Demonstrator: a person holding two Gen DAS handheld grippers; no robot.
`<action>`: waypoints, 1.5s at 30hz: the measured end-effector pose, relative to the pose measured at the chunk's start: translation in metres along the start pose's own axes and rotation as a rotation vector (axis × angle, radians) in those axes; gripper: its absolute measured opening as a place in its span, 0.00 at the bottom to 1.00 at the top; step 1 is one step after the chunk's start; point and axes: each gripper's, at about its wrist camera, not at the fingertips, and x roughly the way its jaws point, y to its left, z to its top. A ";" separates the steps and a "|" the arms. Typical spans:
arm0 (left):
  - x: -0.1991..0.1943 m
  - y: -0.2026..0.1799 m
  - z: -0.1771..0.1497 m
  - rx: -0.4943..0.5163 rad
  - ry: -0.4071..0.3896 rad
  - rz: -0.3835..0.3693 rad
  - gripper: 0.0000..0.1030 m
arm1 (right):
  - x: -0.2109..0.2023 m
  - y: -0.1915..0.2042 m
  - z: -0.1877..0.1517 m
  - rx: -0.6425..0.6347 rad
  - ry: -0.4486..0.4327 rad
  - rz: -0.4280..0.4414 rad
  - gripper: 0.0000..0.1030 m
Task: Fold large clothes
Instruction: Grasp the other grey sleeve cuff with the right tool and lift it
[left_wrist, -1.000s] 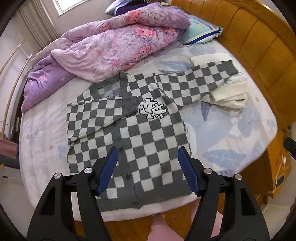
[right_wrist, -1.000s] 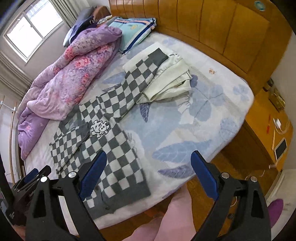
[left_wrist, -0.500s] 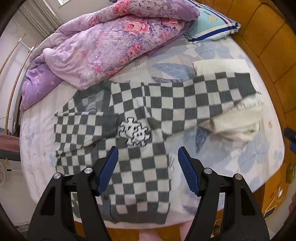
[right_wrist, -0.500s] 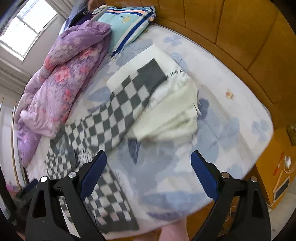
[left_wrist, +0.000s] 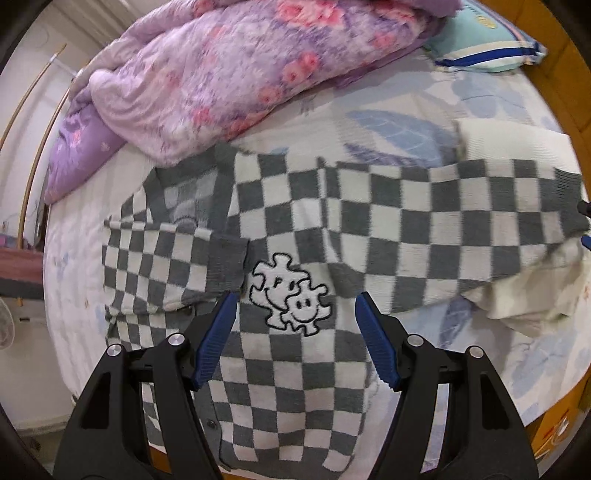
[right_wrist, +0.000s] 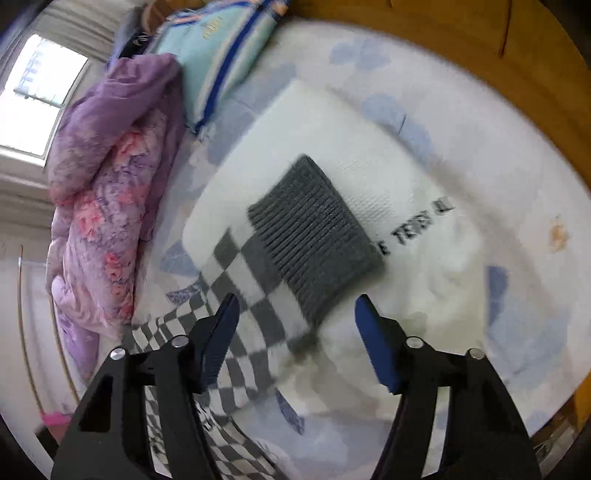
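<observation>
Both grippers have dropped closer to one checkered cardigan (left_wrist: 295, 236) spread on the bed (left_wrist: 406, 122). The left gripper (left_wrist: 295, 332), jaws apart and empty, now hangs over its puzzle patch (left_wrist: 290, 291). The right gripper (right_wrist: 295, 332) has swung to the outstretched sleeve's grey cuff (right_wrist: 314, 236), jaws closing with nothing pinched yet; that sleeve probably gets folded in next. The other sleeve already lies across the chest. One cream garment (right_wrist: 332, 147) sits under the cuff; one floral quilt (left_wrist: 240, 66), one striped pillow (left_wrist: 487, 40)

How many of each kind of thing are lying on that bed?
Checkered cardigan: 1
Folded cream garment: 1
Purple floral quilt: 1
Striped teal pillow: 1
Total: 4
</observation>
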 end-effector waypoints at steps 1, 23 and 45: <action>0.004 0.003 -0.001 -0.009 0.008 0.003 0.66 | 0.007 -0.002 0.003 0.017 -0.001 -0.007 0.60; 0.103 0.034 -0.002 -0.178 0.031 -0.128 0.10 | -0.041 0.073 -0.017 -0.199 -0.309 -0.139 0.09; 0.218 0.006 0.009 -0.102 -0.073 -0.341 0.01 | -0.099 0.259 -0.109 -0.508 -0.664 -0.050 0.08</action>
